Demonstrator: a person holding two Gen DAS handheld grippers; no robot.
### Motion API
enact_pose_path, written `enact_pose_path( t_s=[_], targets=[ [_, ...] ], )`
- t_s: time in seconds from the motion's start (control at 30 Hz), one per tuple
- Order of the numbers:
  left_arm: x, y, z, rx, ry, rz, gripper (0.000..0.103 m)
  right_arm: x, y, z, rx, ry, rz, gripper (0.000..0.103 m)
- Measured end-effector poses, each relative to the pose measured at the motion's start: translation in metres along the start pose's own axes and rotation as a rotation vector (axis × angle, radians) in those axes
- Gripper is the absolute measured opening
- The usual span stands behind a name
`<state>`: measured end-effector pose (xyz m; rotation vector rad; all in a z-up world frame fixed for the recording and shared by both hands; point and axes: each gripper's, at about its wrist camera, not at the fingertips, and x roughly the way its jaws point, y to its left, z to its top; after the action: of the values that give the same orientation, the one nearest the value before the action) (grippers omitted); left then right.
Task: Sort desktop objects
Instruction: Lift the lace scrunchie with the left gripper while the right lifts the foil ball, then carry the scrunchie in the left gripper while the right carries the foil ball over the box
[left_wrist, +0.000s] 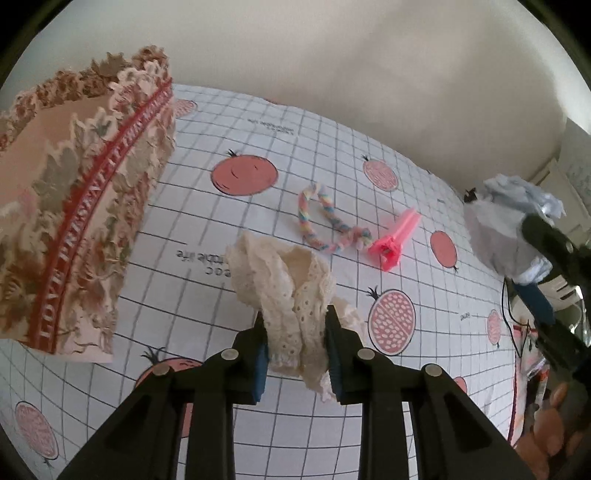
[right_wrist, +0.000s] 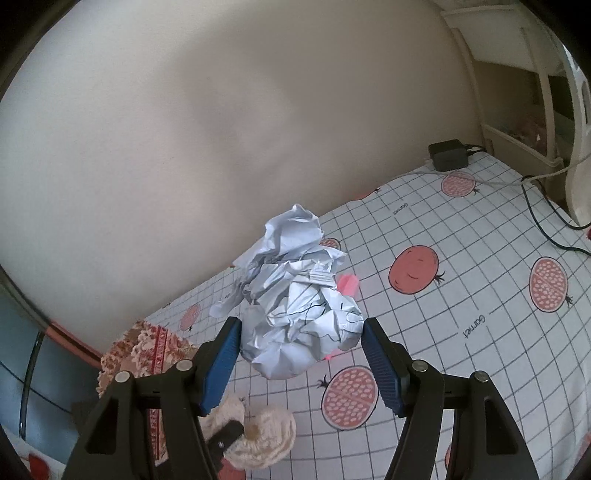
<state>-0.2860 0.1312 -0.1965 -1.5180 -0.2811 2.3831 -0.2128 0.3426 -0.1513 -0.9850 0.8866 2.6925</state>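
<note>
My left gripper is shut on a cream lace scrunchie and holds it above the tablecloth; the scrunchie also shows in the right wrist view. My right gripper is shut on a crumpled ball of white paper and holds it in the air; the paper ball shows at the right in the left wrist view. A pastel braided band and a pink hair clip lie on the cloth beyond the scrunchie.
A floral paper box stands at the left on the checked tablecloth; it shows at lower left in the right wrist view. A black adapter and cables lie at the far right by the wall.
</note>
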Motion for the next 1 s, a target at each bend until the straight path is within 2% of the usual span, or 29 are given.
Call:
enact_pose_path(
  t_s=[0.1,0.27,0.67,1.0],
  targets=[
    [-0.005,0.001,0.003,-0.019,-0.011,-0.025,0.028,-0.006,0.003,0.0,-0.015,-0.008,-0.007,0.069],
    [-0.023,-0.009,0.012,0.018,-0.059,-0.047,0.028,-0.026,0.011,0.005,-0.007,-0.064,0.0,0.069],
    [-0.097,-0.011,0.038,0.067,-0.238,-0.071,0.028,-0.066,0.034,0.017,-0.01,-0.16,0.05,0.069],
    [-0.119,-0.007,0.051,0.068,-0.323,-0.086,0.028,-0.053,0.049,0.01,-0.039,-0.134,0.062,0.069]
  ],
)
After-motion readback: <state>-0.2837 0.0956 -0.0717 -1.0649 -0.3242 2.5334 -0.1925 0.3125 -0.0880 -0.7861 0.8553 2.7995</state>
